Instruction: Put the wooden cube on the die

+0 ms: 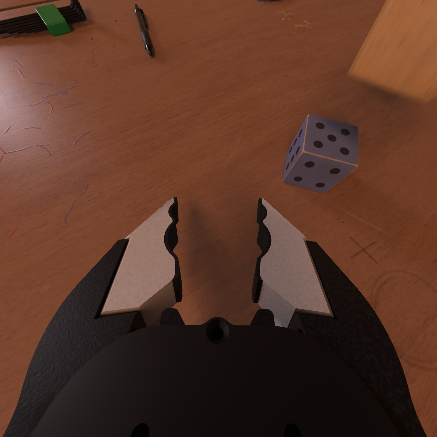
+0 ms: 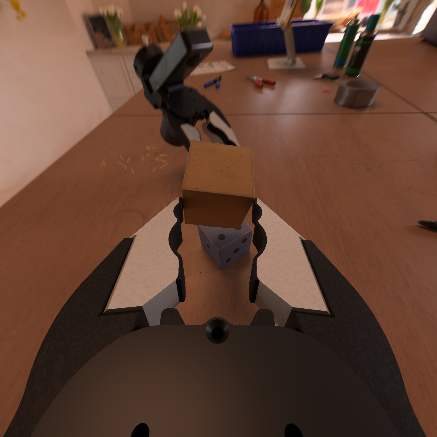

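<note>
Overhead, right tool (image 2: 217,212) clamps wooden cube (image 2: 218,182) above die (image 2: 224,246); left tool (image 1: 217,212) gapes empty.

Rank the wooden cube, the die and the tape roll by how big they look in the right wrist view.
1. wooden cube, though it is nearest the camera
2. die, partly hidden, and tape roll, farther off: too alike to rank

Warm, even light; glare on the table (image 1: 14,99) at 9 o'clock. Cube (image 1: 399,47) blurred at 1 o'clock — soft shadow beneath. Right view's far clutter blurs, edges bowed — window (image 2: 369,9) bright at 1 o'clock.
</note>
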You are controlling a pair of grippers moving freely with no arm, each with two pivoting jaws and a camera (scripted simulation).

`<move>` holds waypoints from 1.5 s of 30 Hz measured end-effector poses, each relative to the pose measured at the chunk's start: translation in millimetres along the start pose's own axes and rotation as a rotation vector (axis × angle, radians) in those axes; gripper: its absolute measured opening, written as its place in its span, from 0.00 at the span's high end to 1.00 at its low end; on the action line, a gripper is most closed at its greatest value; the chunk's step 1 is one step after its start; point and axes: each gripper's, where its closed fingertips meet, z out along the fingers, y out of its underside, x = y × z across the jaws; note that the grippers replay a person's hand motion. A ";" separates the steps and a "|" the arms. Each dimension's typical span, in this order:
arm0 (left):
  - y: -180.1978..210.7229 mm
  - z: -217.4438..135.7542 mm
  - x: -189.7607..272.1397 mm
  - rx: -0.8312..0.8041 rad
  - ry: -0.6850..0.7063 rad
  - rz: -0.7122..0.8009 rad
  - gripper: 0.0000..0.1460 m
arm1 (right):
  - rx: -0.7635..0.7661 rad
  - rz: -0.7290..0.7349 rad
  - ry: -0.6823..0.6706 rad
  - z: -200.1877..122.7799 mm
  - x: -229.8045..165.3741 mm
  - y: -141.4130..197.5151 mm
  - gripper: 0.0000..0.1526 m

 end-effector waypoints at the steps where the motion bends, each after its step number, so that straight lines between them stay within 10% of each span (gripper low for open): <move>1: -0.9 -0.7 0.2 0.005 0.006 -0.006 0.54 | -0.032 -0.016 -0.011 7.5 -1.4 5.9 0.61; 12: 0.1 -1.2 1.3 -0.015 -0.016 0.024 0.54 | -0.219 0.099 0.152 15.2 17.9 28.2 0.61; 21: 2.3 0.9 -6.5 -0.026 -0.039 -0.054 0.54 | 0.034 0.427 0.700 7.0 10.5 -14.0 0.61; 26: -2.9 -3.0 0.1 -0.001 -0.020 -0.069 0.54 | -0.054 0.238 0.959 16.9 -7.5 8.1 0.61; 45: -14.5 -14.5 7.3 0.057 0.070 -0.103 0.54 | -0.260 0.244 0.983 32.7 -0.1 40.2 0.61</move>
